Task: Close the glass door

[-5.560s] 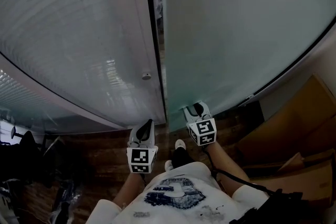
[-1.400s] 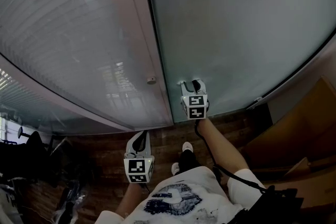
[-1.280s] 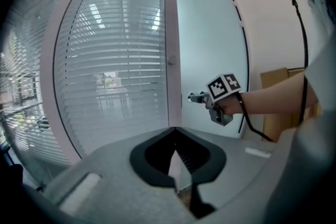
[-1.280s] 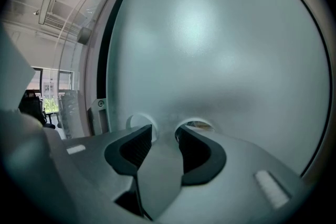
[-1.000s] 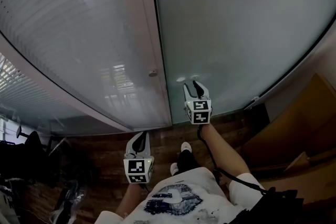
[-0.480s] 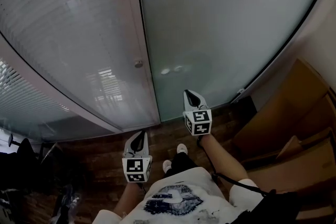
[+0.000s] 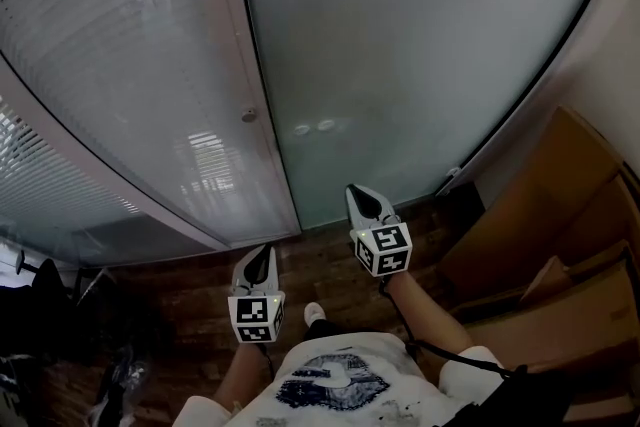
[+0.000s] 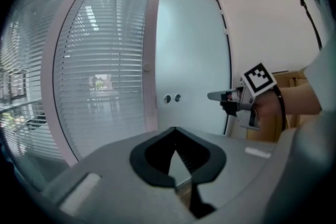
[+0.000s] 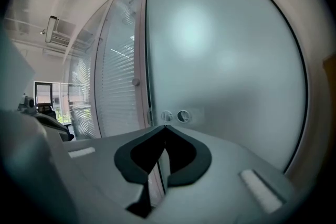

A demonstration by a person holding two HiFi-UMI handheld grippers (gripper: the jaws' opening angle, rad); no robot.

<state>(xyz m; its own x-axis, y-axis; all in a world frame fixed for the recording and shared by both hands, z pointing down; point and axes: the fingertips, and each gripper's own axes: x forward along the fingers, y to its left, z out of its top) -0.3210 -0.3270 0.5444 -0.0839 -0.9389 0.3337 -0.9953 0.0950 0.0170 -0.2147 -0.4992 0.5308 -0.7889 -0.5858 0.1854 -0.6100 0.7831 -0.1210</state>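
- Head view: the glass door [image 7: 420, 45] stands straight ahead, a tall frosted pane. Its free edge runs upright against the pale door frame [image 7: 225, 65], and I see no gap between them, so the door looks closed.
- The right gripper [image 7: 358, 193] has its jaws together on nothing. It hangs just below and in front of the pane, clear of the glass, pointing towards the two round fittings [image 7: 312, 128] near the free edge.
- The left gripper [image 7: 260, 255] is also closed and empty. It sits lower and further from the glass, so the right is the nearer one if a last push is needed.
- Left gripper view: the jaws meet at their tips with nothing between them. The door fills the middle — smooth, milky, no see-through — beside the slatted blinds panel [image 8: 100, 76]. The right gripper is off to the right, short of the pane.
- Right gripper view: the jaws are pressed together and hold nothing. The fittings lie just beyond the tips, dead ahead, with the door's upright edge slightly to their left.
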